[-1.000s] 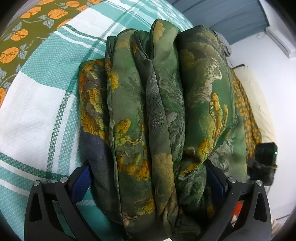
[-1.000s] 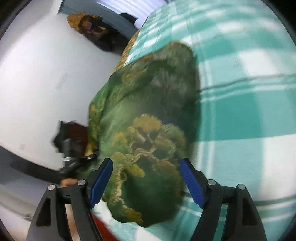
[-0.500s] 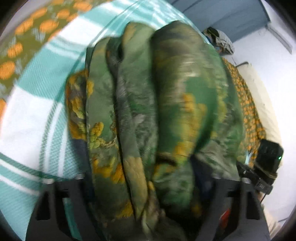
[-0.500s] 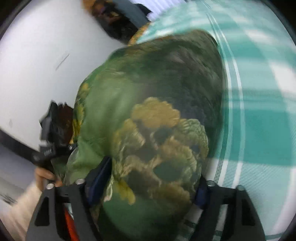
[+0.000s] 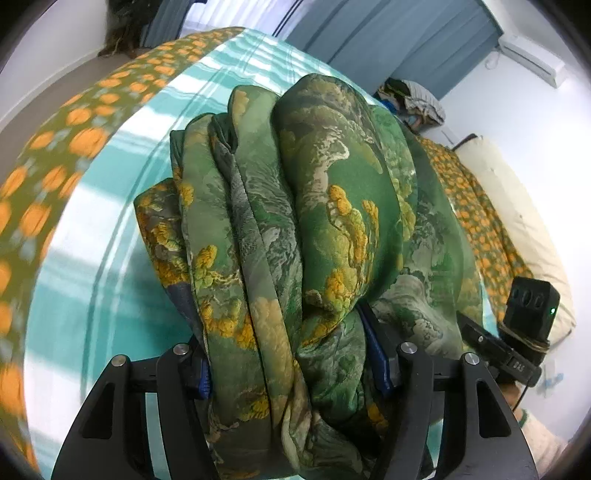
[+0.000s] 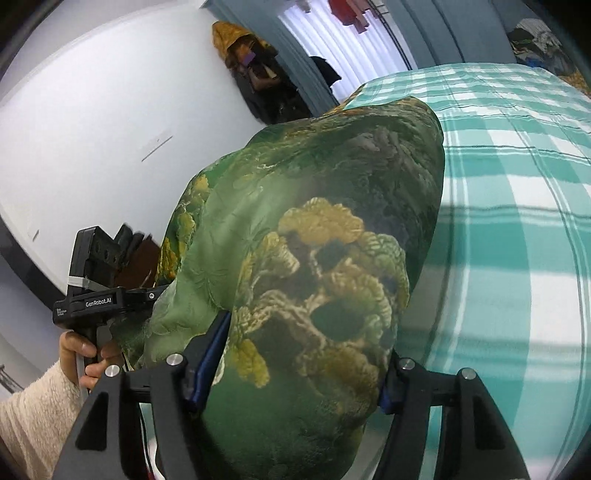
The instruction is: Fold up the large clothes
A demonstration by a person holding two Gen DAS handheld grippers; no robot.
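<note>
A folded green garment [image 5: 295, 229] with yellow and grey landscape print forms a thick bundle of several layers. My left gripper [image 5: 291, 365] is shut on its near end, blue pads pressed into both sides. My right gripper [image 6: 295, 373] is shut on the other end of the same garment [image 6: 314, 258]. The bundle is lifted above the teal and white checked bedspread [image 6: 517, 221]. The left gripper body and the hand holding it show in the right wrist view [image 6: 92, 299]. The right gripper body shows in the left wrist view [image 5: 517, 332].
The checked bedspread [image 5: 110, 240] lies over an orange-patterned sheet [image 5: 55, 147]. A cream pillow [image 5: 517, 221] lies at the right. Blue curtains [image 5: 388, 33] and a clothes pile [image 5: 413, 99] are at the back. A white wall [image 6: 92, 129] is to the left.
Both grippers closed on the bundle's ends and lifted it off the bed. More of the room shows behind it.
</note>
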